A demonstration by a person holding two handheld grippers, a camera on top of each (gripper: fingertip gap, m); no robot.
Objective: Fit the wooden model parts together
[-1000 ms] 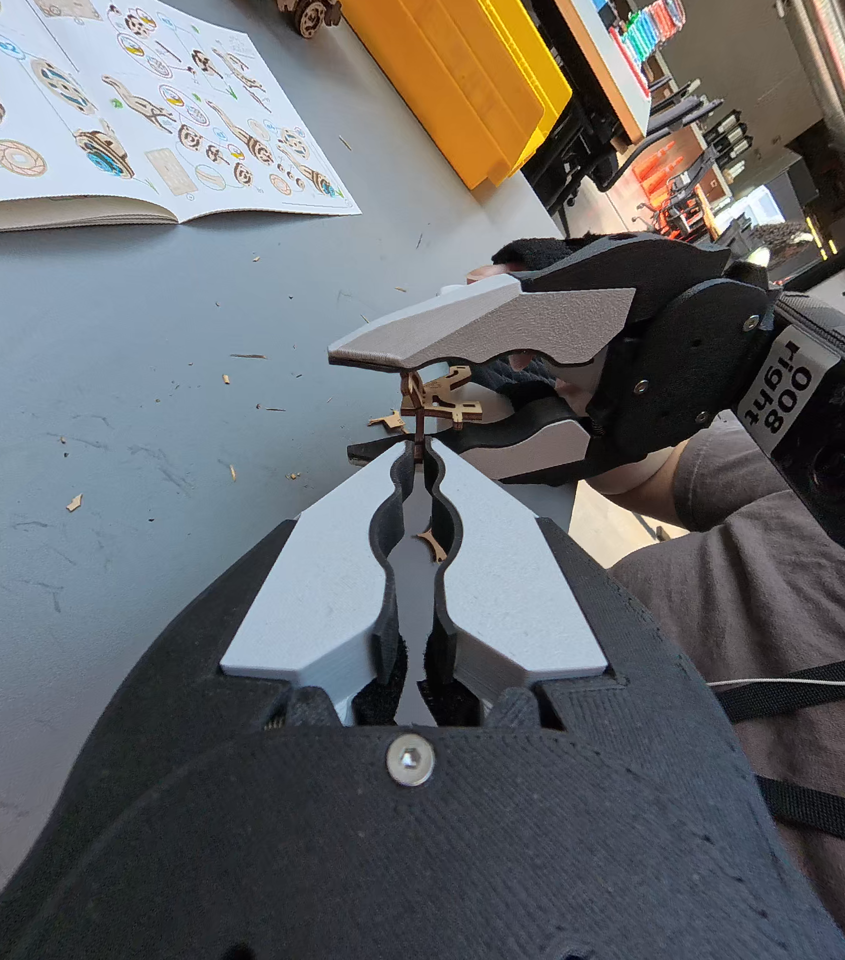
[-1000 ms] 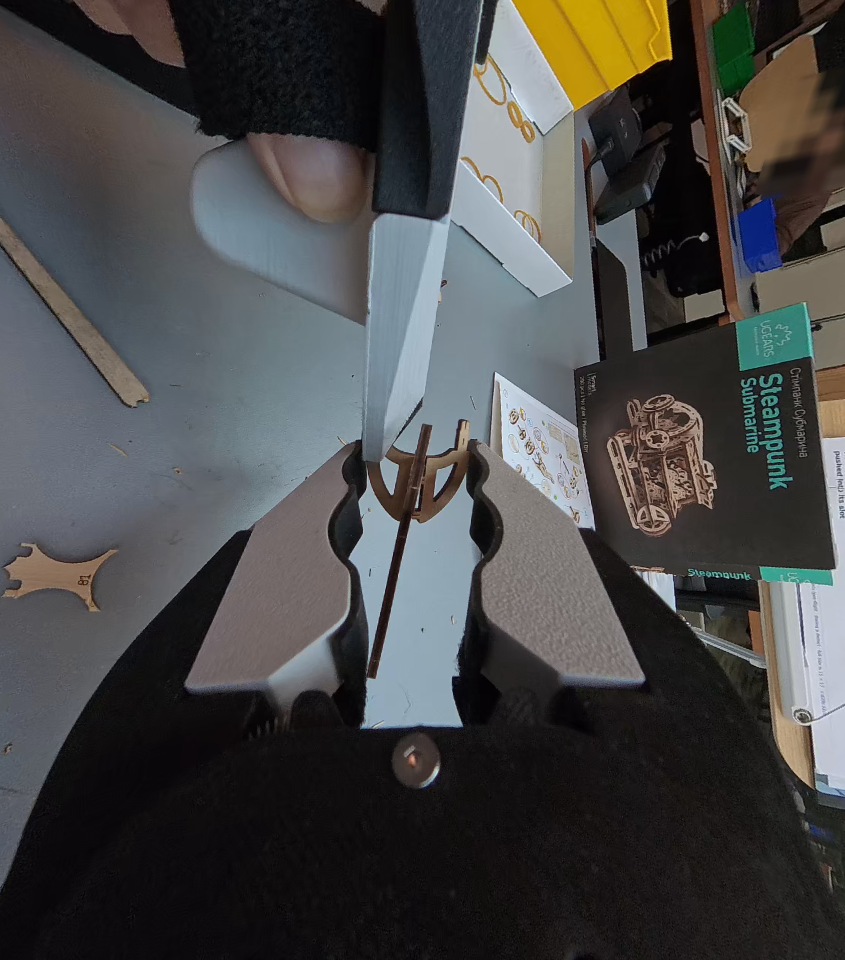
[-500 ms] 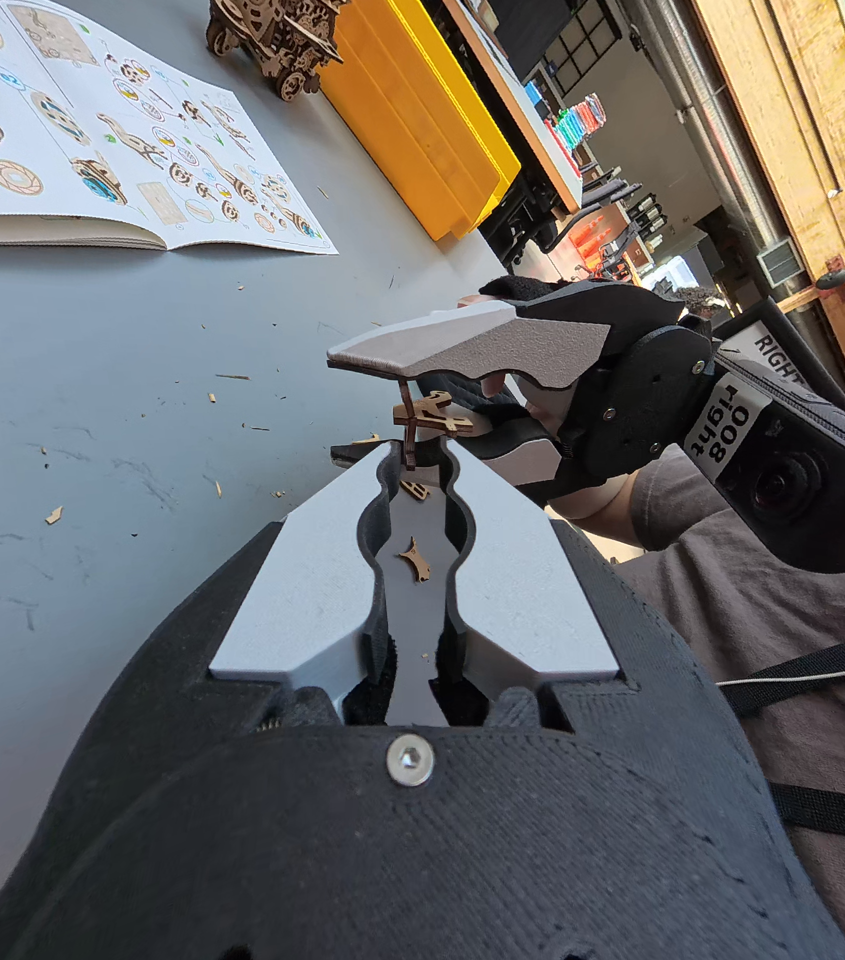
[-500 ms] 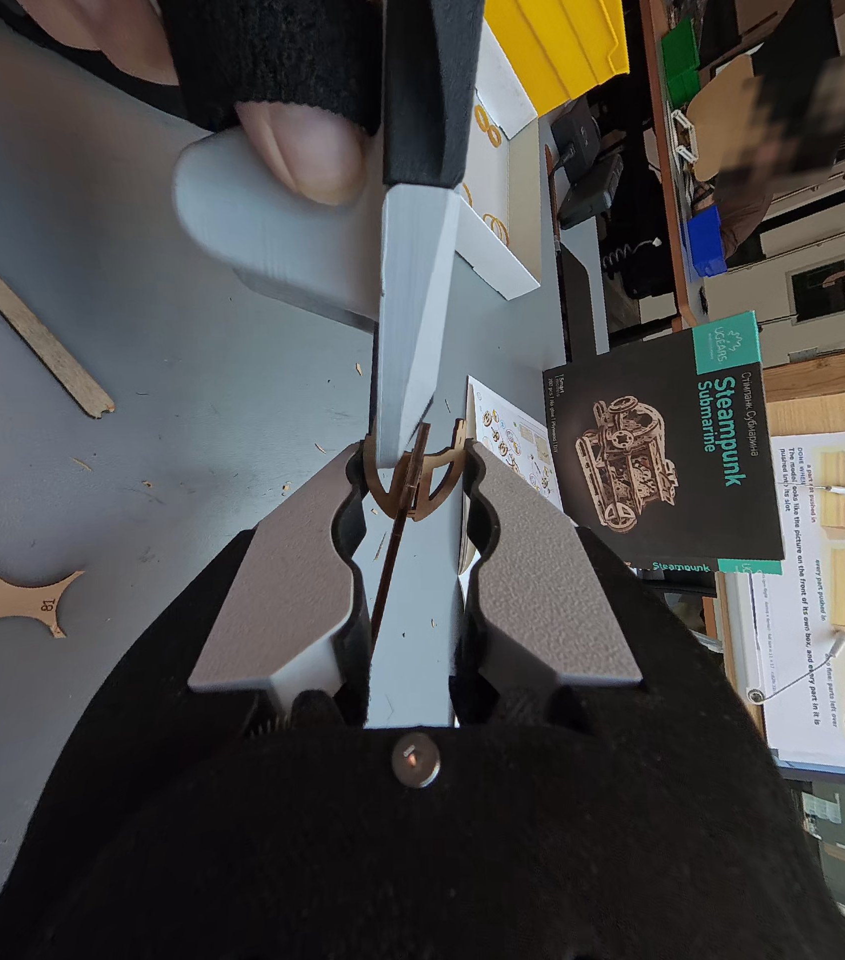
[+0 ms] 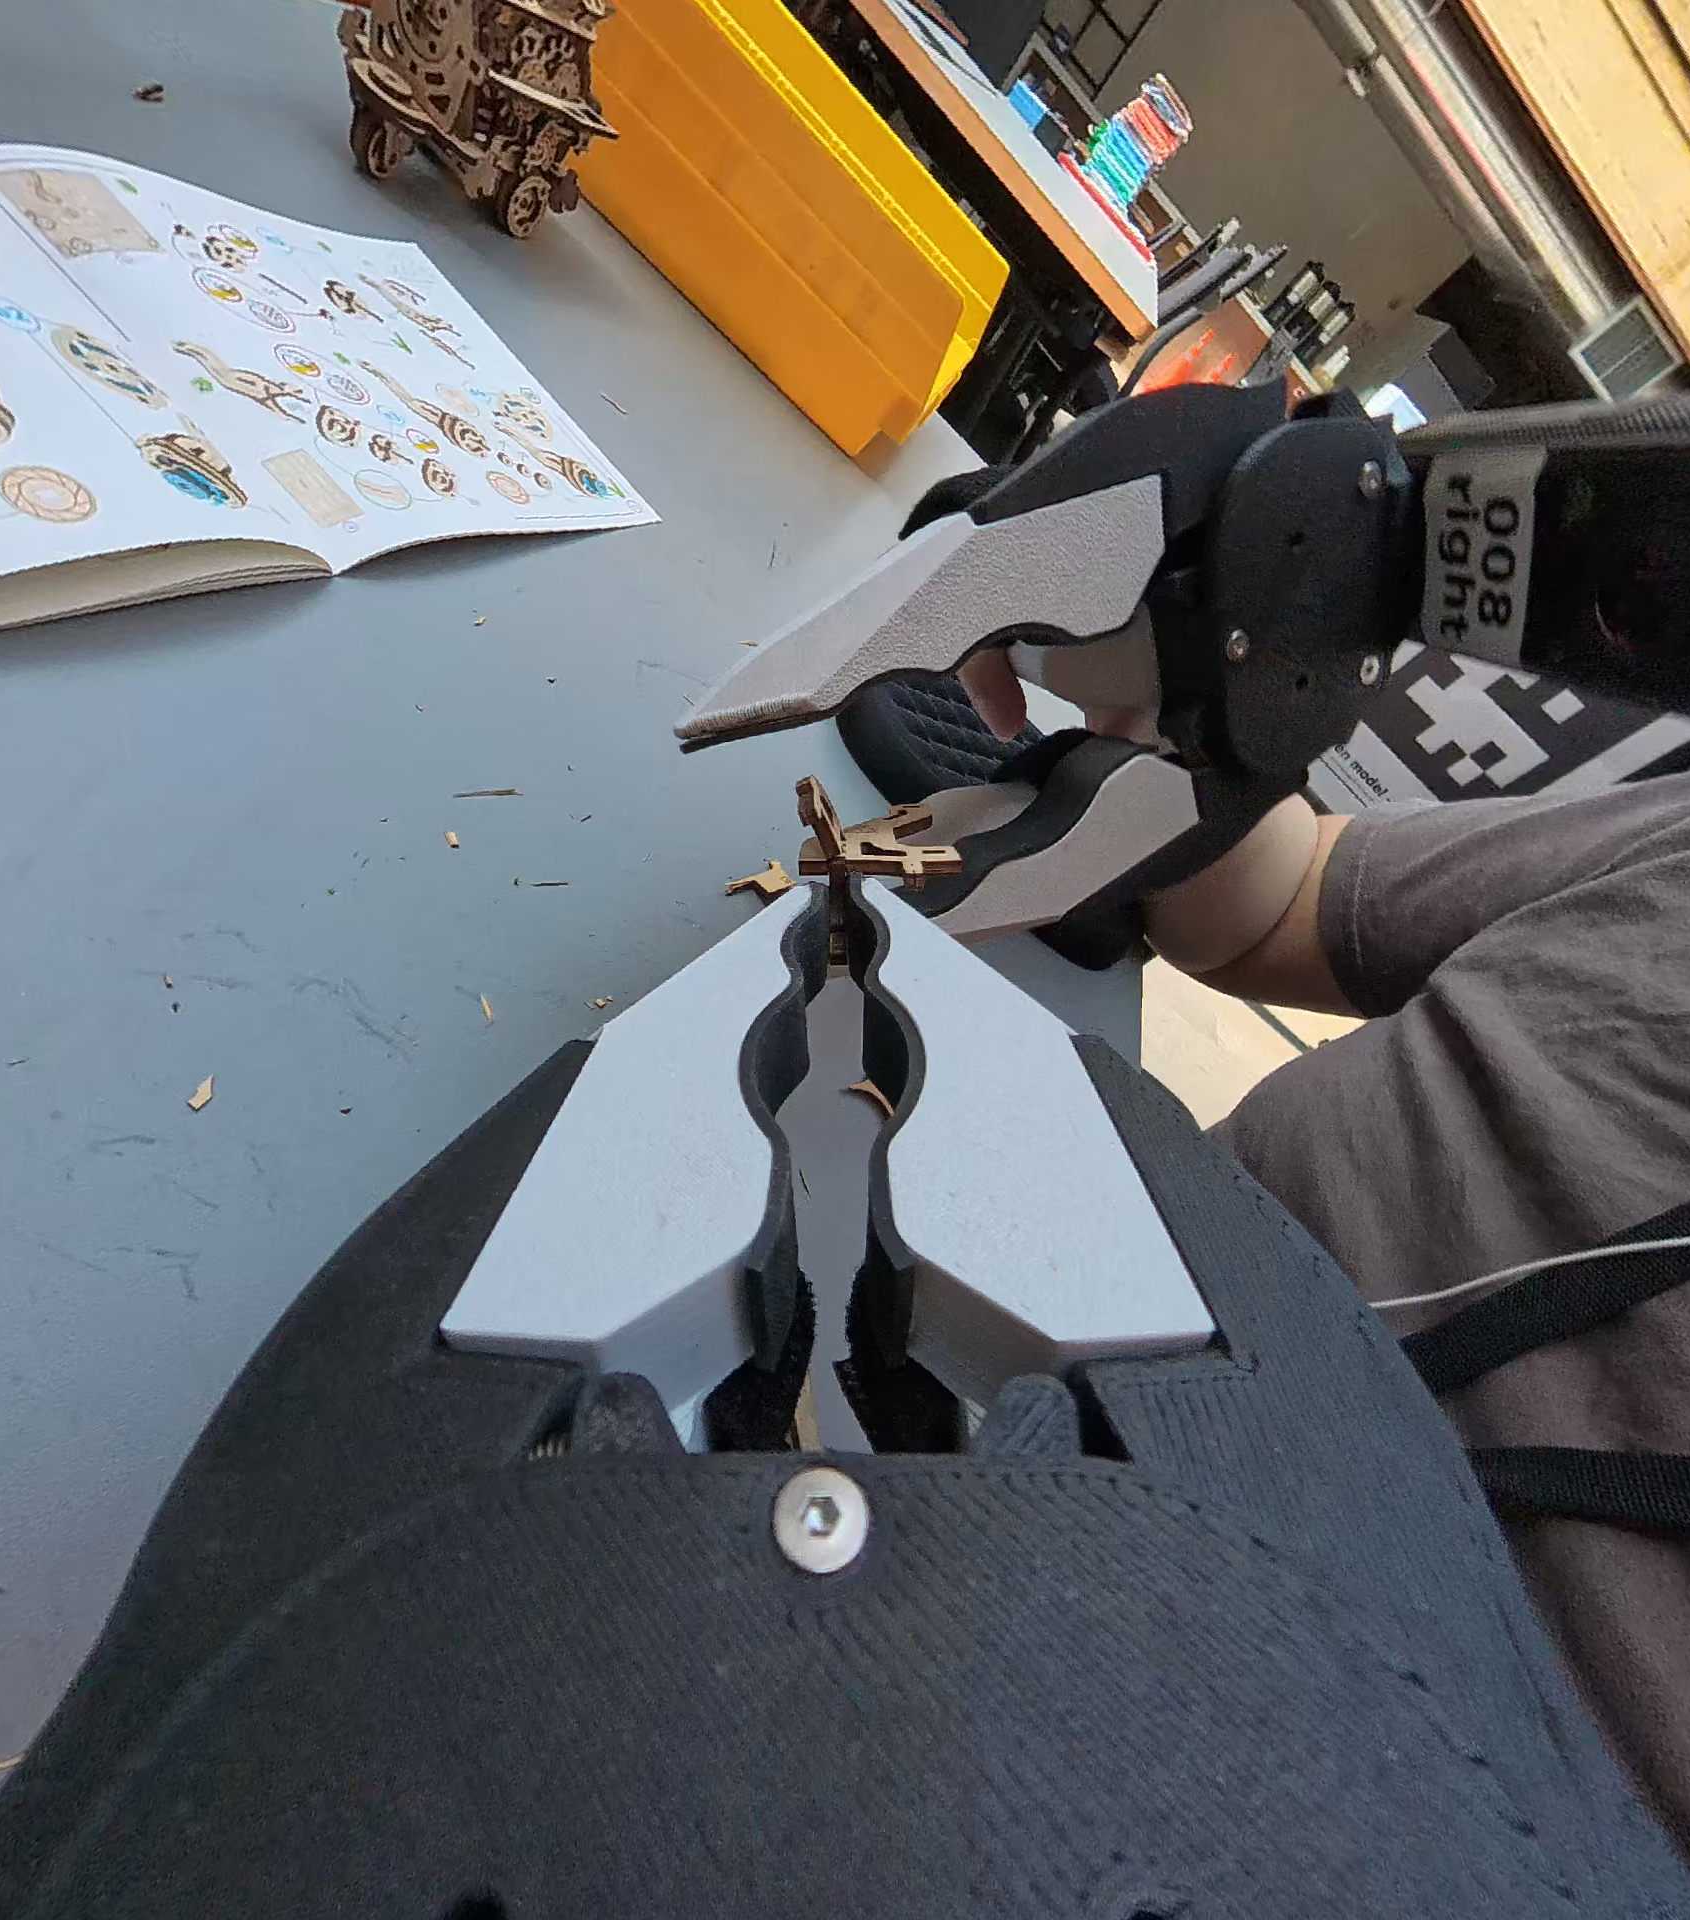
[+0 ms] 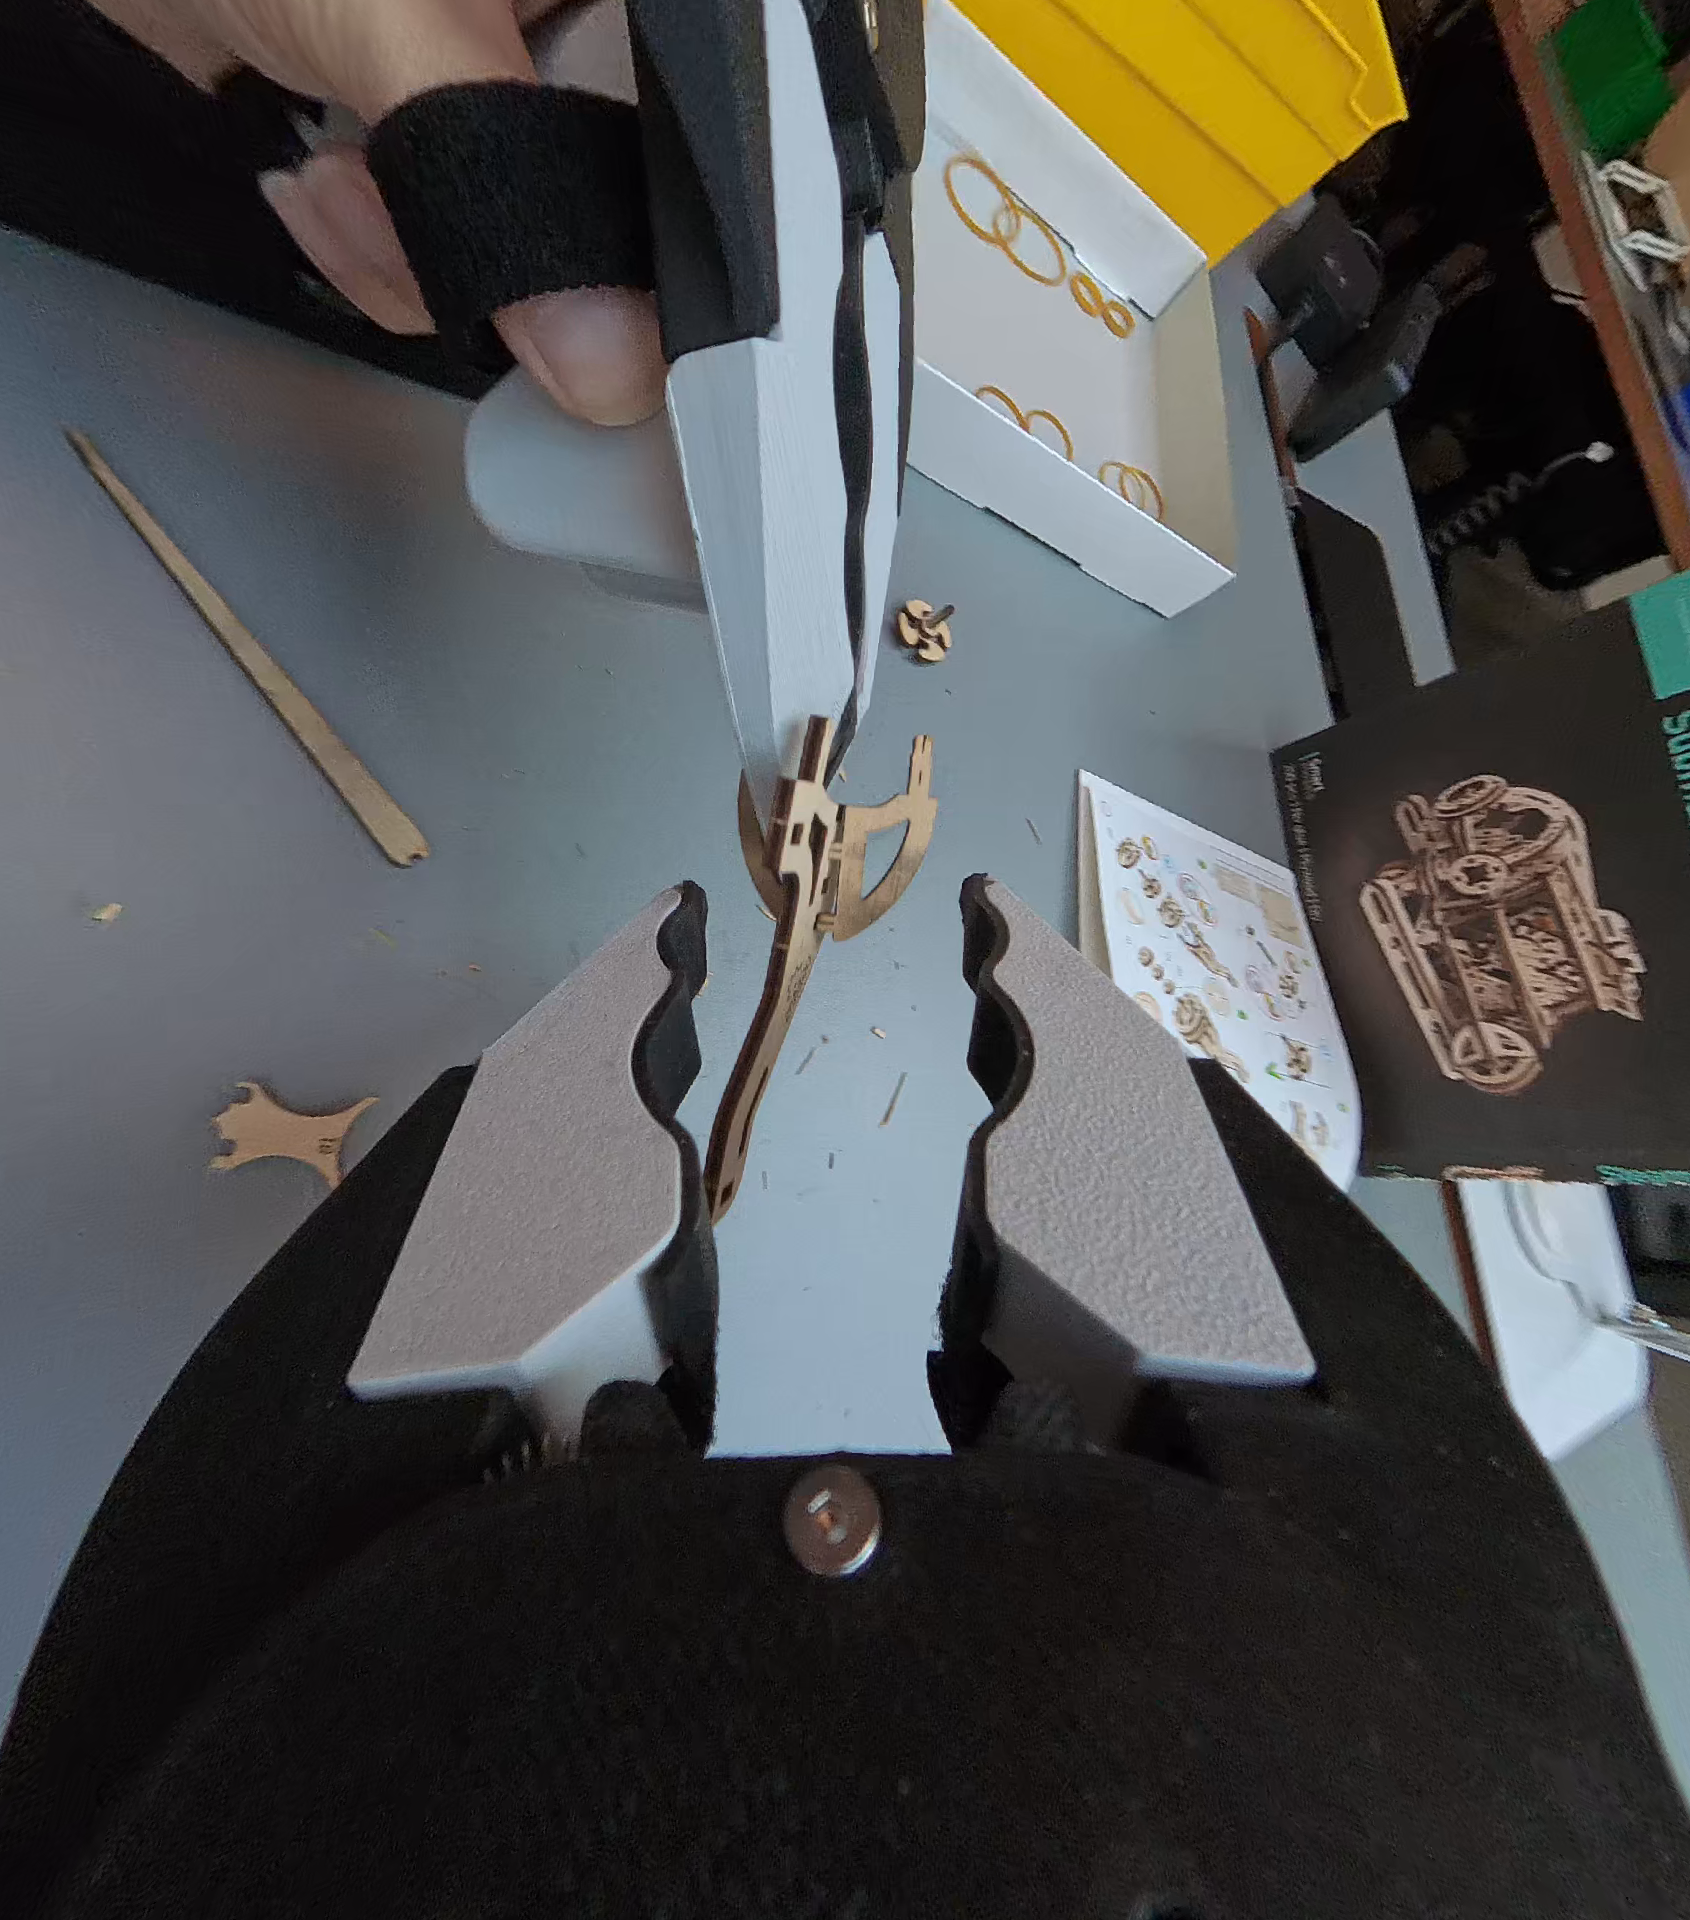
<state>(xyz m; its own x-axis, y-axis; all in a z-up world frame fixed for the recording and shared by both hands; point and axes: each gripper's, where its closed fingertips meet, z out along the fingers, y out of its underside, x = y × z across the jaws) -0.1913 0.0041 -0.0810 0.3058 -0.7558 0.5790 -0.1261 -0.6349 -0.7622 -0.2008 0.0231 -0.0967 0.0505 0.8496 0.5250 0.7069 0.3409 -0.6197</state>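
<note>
- The left gripper (image 5: 836, 914) has its fingers clenched on the joined wooden model parts (image 6: 825, 862), held above the table (image 5: 197, 831) at the centre of both views.
- The right gripper (image 6: 830, 904) is released, its fingers spread either side of the parts without gripping.
- Risk: only the thin upright piece is pinched, so the curved cross piece could slip off its slot or the thin wood could snap if twisted.
- The white tray (image 6: 1059, 499), upper centre of the right wrist view, holds yellow rubber bands (image 6: 1007, 223).
- The contents of the yellow bins (image 5: 799, 239) cannot be seen.
</note>
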